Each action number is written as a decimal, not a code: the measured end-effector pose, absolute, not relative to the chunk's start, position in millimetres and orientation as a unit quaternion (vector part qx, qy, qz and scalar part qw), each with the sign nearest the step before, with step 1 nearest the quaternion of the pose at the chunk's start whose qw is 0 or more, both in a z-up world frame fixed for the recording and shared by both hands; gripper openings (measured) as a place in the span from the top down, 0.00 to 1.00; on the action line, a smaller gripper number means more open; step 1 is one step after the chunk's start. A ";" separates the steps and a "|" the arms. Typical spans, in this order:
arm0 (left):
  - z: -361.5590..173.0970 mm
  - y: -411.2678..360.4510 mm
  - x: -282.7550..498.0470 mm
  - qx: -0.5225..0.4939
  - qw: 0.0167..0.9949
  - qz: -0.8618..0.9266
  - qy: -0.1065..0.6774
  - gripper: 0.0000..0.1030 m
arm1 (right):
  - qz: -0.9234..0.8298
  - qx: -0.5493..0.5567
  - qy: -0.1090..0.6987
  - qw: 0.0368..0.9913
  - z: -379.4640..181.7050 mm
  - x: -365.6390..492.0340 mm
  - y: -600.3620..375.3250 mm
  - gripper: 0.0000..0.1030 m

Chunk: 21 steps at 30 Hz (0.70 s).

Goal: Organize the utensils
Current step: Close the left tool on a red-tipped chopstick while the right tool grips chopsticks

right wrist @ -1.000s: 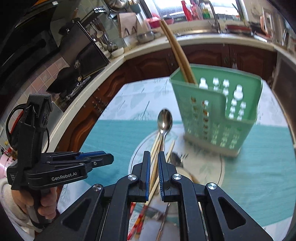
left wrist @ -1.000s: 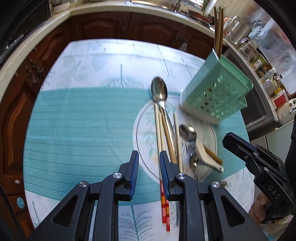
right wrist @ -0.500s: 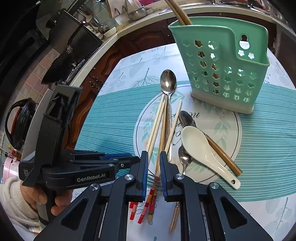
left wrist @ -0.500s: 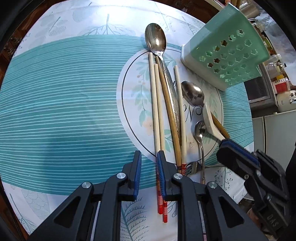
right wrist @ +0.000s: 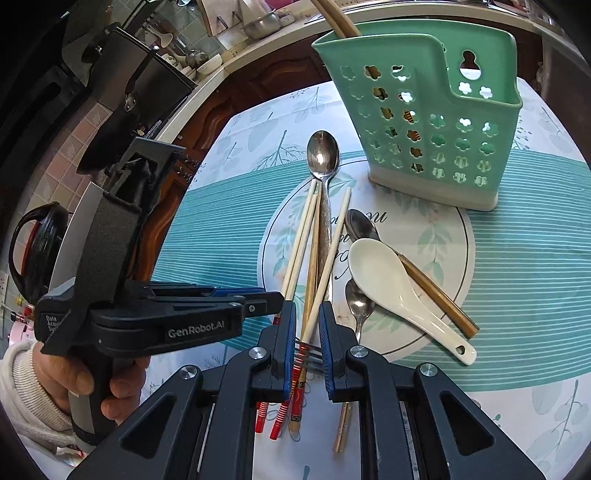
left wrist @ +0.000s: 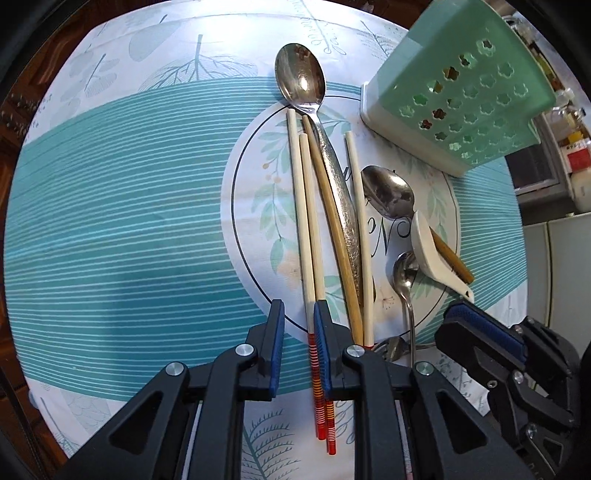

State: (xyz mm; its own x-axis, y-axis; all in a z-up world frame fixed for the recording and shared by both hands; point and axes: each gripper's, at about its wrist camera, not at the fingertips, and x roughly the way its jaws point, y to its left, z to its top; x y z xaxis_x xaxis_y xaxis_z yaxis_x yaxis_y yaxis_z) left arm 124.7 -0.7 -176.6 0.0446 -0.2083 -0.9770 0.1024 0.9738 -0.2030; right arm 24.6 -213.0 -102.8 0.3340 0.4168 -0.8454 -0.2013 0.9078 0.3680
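Note:
Several chopsticks [left wrist: 306, 206] lie side by side on the round placemat [left wrist: 255, 192], next to a long steel spoon [left wrist: 301, 79], a smaller steel spoon [left wrist: 388, 192], a white ceramic spoon [right wrist: 384, 280] and a fork [left wrist: 391, 347]. The mint green utensil holder [right wrist: 436, 122] stands upright behind them with brown chopsticks [right wrist: 334, 18] in it. My left gripper [left wrist: 298, 325] is open, low over the red-striped chopstick ends, one chopstick between its jaws. My right gripper [right wrist: 306, 328] is open, its jaws either side of the crossing chopsticks.
The table has a teal striped cloth [left wrist: 110, 206]. A kitchen counter [right wrist: 236, 59] with pots and bowls runs behind it. The left gripper's body [right wrist: 147, 317] sits close to the left of my right gripper.
Both grippers have come down and forward towards the chopstick ends. The right gripper has opened wider around the chopsticks. The utensils have not moved.

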 end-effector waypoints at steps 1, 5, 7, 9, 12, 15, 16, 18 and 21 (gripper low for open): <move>-176.4 -3.6 125.3 -0.035 0.721 -0.106 0.683 0.85 | 0.191 0.099 0.544 0.811 -101.3 24.7 -213.5 0.88; -176.3 -15.6 129.8 -0.013 0.723 -0.089 0.685 0.84 | 0.190 0.103 0.543 0.812 -99.7 27.3 -215.1 0.88; -176.2 -24.0 131.2 0.005 0.722 -0.087 0.686 0.84 | 0.190 0.103 0.543 0.811 -99.1 28.0 -215.0 0.88; -175.1 -30.8 132.5 0.021 0.726 -0.084 0.682 0.84 | 0.190 0.104 0.545 0.810 -99.4 28.9 -215.5 0.88; -174.5 -38.4 134.5 0.036 0.725 -0.078 0.684 0.84 | 0.190 0.106 0.544 0.810 -99.6 29.3 -215.7 0.88; -174.0 -43.4 137.4 0.042 0.721 -0.074 0.688 0.84 | 0.193 0.102 0.543 0.811 -99.1 29.4 -214.0 0.88; -174.0 -45.2 139.1 0.050 0.719 -0.068 0.689 0.84 | 0.193 0.101 0.543 0.811 -99.3 29.4 -212.9 0.88; -176.2 -44.2 142.9 0.060 0.716 -0.054 0.693 0.78 | 0.195 0.100 0.542 0.811 -98.9 29.7 -211.6 0.88; -175.9 -36.7 150.0 0.048 0.709 -0.046 0.702 0.74 | 0.196 0.101 0.539 0.813 -96.7 30.5 -210.6 0.88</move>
State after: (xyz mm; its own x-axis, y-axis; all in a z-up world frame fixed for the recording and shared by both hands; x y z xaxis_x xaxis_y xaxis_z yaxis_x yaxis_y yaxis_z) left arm 150.0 -36.7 -175.9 0.0095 0.0030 -1.0000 0.1329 0.9911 0.0042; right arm 30.5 -210.6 -96.7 0.3429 0.4279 -0.8362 -0.2107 0.9026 0.3755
